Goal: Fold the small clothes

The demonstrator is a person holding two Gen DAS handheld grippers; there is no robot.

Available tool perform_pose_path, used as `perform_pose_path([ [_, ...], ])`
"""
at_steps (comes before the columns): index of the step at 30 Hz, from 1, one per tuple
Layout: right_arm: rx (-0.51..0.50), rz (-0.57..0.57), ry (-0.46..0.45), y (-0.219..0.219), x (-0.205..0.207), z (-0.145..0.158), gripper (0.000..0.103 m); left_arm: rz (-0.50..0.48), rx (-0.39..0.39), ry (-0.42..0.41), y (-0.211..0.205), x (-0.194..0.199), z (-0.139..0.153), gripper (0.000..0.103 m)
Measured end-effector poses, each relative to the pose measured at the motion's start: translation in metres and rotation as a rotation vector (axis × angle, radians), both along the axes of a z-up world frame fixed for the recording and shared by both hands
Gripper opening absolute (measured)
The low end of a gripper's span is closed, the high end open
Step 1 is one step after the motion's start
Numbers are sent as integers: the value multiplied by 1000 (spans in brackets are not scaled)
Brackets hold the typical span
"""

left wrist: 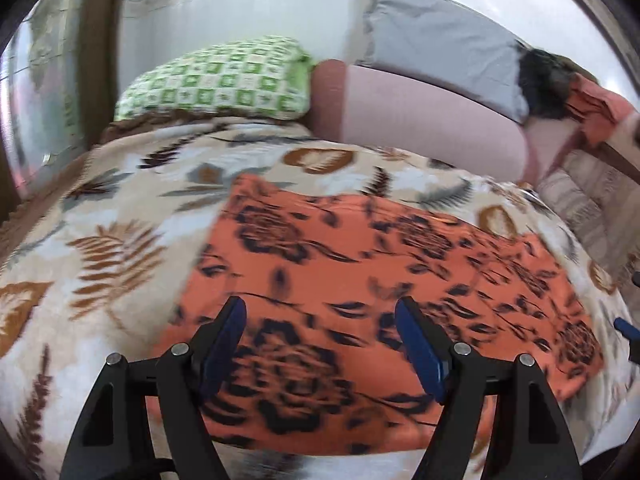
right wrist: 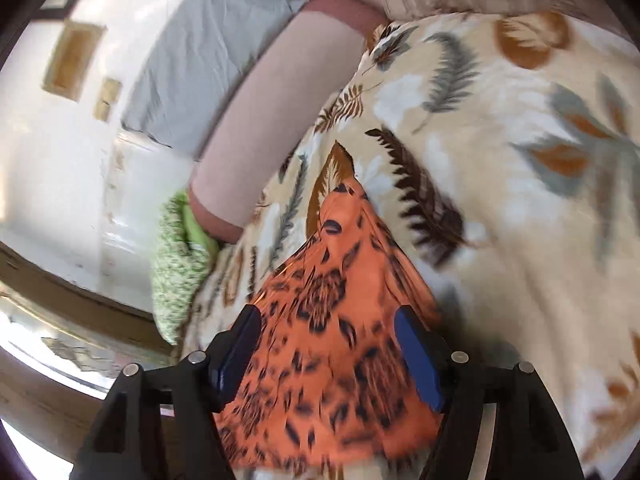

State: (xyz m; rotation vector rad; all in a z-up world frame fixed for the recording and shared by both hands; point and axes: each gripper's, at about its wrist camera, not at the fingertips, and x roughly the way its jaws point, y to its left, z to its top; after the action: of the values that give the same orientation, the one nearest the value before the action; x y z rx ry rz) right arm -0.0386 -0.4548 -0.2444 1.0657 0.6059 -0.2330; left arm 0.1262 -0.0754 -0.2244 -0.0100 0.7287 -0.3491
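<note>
An orange cloth with a dark flower print (left wrist: pixel 360 288) lies spread flat on the leaf-patterned blanket (left wrist: pixel 120 208) of a bed. My left gripper (left wrist: pixel 320 320) hovers over the cloth's near edge, its jaws wide open and empty. In the right wrist view the same orange cloth (right wrist: pixel 332 320) narrows to a point away from me. My right gripper (right wrist: pixel 328 336) is over it with its jaws wide open, and the cloth passes between and under the blue pads (right wrist: pixel 416 356). The right gripper's blue tip shows at the far right of the left wrist view (left wrist: pixel 626 328).
A green checked pillow (left wrist: pixel 224 80) and a pink bolster (left wrist: pixel 420 120) lie at the bed's head, with a grey pillow (left wrist: pixel 432 48) behind. More clothes are piled at the right (left wrist: pixel 568 92). A white wall (right wrist: pixel 48 160) is beyond.
</note>
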Motion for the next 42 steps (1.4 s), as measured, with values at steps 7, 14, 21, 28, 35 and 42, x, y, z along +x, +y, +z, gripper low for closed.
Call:
perform_pose_path([
  [7,123,38,51,32,-42,-34,72,-93,147,134,-38,6,-34,84],
  [14,184,-99,93,17,-20,-77,70,-51,12,116,-6,10,-15,84],
  [21,217,-97,103,16,10,-94,20,205,-38,135,69,32,-13,84],
  [28,-40,-28,63,60,42,-19,17,230,-137,243,107,43,-25,84],
  [35,-200,166,-14,154,101,45,17,364,-189,172,154,47,-6,84],
  [42,-204,388,4,269,166,35,17,449,-220,188,191,49,-8,84],
])
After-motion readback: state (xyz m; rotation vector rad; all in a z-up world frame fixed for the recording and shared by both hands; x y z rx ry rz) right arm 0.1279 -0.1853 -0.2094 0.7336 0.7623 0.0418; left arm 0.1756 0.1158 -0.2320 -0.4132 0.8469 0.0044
